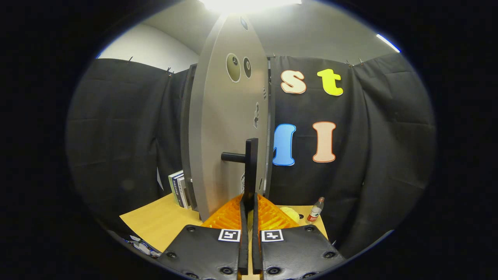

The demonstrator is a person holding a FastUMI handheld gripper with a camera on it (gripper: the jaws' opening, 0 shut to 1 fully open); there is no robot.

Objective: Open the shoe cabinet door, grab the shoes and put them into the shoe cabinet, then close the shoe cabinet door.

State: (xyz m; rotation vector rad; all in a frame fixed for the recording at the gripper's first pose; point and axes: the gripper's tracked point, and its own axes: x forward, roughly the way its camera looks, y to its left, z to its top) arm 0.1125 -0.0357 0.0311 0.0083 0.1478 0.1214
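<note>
Gripper pinched on the cabinet door handle

The gripper [249, 202] has its fingers pressed nearly together, and the lower end of the upright black handle [251, 171] sits between their tips, so they appear to clamp it. The handle's long axis runs vertically, straight ahead of the fingers, standing off the grey door [227, 128] on a short post. The door is seen nearly edge-on, its hinge side away to the left near some books [179, 188]. The gripper points level and forward; I judge the door is mid-swing.
</note>
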